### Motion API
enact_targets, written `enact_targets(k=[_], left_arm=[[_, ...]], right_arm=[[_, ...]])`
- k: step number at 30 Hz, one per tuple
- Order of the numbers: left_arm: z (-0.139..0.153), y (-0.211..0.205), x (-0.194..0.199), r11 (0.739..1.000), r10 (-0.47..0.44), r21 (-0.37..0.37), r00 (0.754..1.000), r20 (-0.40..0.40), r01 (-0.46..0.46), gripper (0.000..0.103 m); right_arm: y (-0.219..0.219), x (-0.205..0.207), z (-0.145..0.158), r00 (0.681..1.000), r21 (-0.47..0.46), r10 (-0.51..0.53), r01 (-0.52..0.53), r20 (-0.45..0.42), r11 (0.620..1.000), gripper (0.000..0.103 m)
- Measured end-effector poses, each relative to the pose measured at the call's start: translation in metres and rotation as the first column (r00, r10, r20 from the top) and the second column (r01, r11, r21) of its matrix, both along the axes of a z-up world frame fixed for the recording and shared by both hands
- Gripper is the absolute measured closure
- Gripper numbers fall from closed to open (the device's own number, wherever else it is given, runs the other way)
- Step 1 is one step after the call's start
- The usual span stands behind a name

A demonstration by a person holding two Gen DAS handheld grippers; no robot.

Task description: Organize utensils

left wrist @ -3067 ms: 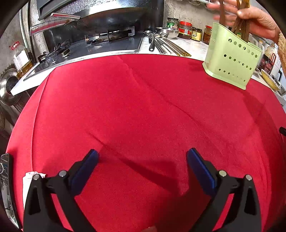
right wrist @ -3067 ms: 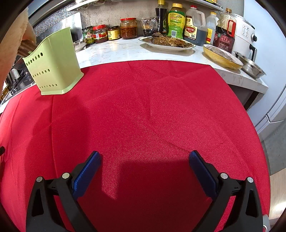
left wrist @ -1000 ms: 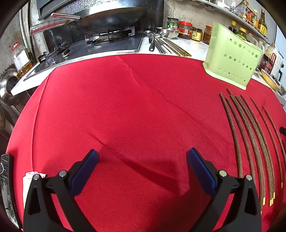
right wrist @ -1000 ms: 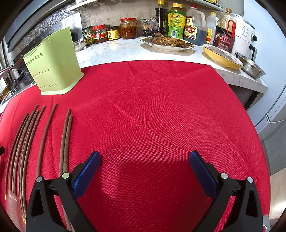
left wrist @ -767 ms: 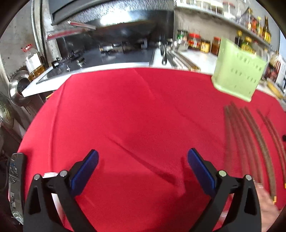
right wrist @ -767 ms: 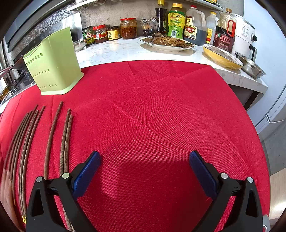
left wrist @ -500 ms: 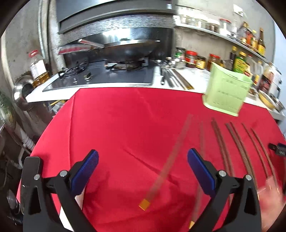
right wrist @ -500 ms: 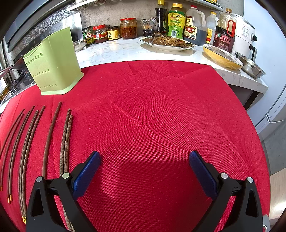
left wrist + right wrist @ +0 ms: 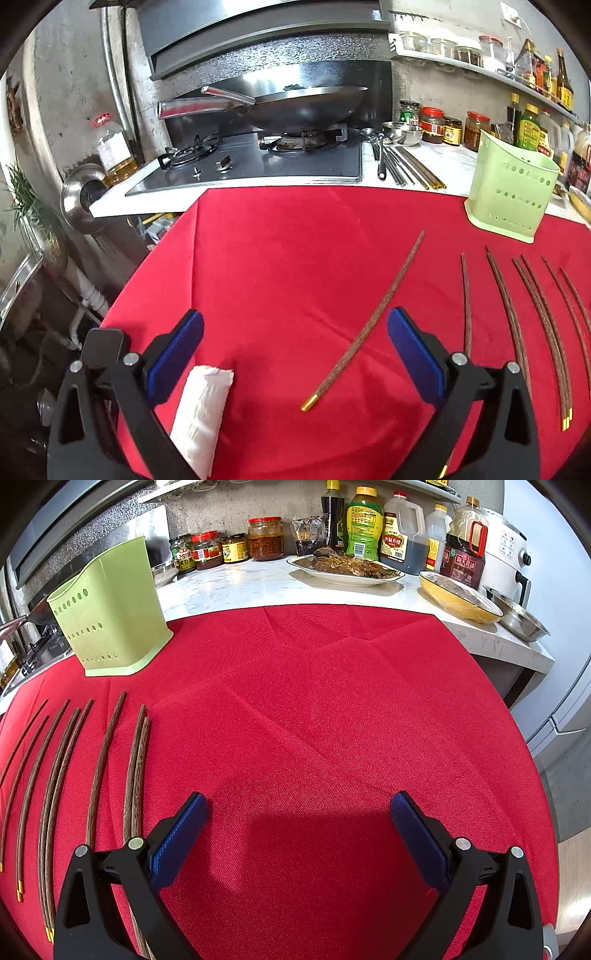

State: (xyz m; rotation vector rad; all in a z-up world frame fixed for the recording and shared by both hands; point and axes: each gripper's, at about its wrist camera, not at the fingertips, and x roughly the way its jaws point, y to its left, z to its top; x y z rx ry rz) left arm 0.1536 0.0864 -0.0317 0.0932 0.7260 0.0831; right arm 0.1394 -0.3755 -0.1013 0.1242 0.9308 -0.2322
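Several brown wooden chopsticks (image 9: pixel 532 310) with gold tips lie in a row on the red cloth (image 9: pixel 295 258); one chopstick (image 9: pixel 373 317) lies apart, slanted, between my left gripper's fingers. The same chopsticks (image 9: pixel 62 771) appear at the left of the right wrist view. A green perforated utensil holder (image 9: pixel 511 195) (image 9: pixel 109 613) stands upright beyond them and looks empty. My left gripper (image 9: pixel 295 332) is open above the cloth. Over bare cloth, my right gripper (image 9: pixel 299 812) is open too, the nearest chopsticks just left of its left finger.
A white folded cloth (image 9: pixel 201 410) lies by the left gripper's left finger. Behind the cloth are a gas stove (image 9: pixel 251 162) with a wok (image 9: pixel 295 107), metal utensils (image 9: pixel 402 166), jars, sauce bottles (image 9: pixel 362 524), a plate of food (image 9: pixel 343 568), bowls and a white cooker (image 9: pixel 506 557).
A hand took the chopsticks out of the holder and laid them on the cloth. My left gripper rose and drew back; one chopstick now lies slanted apart. The right gripper stayed still.
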Motion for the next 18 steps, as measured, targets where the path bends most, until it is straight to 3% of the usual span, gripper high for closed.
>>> enact_targets(k=[6, 10, 13, 16, 18], left_arm=[[0.001, -0.029, -0.02, 0.991, -0.079, -0.112, 0.997, -0.023, 0.076, 0.006], [0.002, -0.055, -0.036, 0.976, -0.173, -0.143, 0.983, -0.055, 0.164, 0.006], [0.001, -0.073, -0.044, 0.974, -0.21, -0.113, 0.973, -0.097, 0.198, 0.006], [0.005, -0.084, -0.052, 0.984, -0.175, -0.033, 0.982, -0.07, 0.173, 0.006], [0.007, -0.086, -0.056, 0.987, -0.158, -0.018, 0.986, -0.059, 0.157, 0.006]], right_arm=[[0.0, 0.0, 0.0, 1.0, 0.0, 0.0, 0.0, 0.0, 1.0, 0.005], [0.0, 0.0, 0.0, 1.0, 0.0, 0.0, 0.0, 0.001, 1.0, 0.005], [0.0, 0.0, 0.0, 1.0, -0.001, 0.0, 0.0, 0.001, 1.0, 0.005], [0.0, 0.001, 0.0, 1.0, -0.003, -0.007, 0.007, 0.0, 1.0, 0.005], [-0.001, 0.001, 0.0, 1.0, -0.002, -0.01, 0.01, 0.001, 1.0, 0.005]])
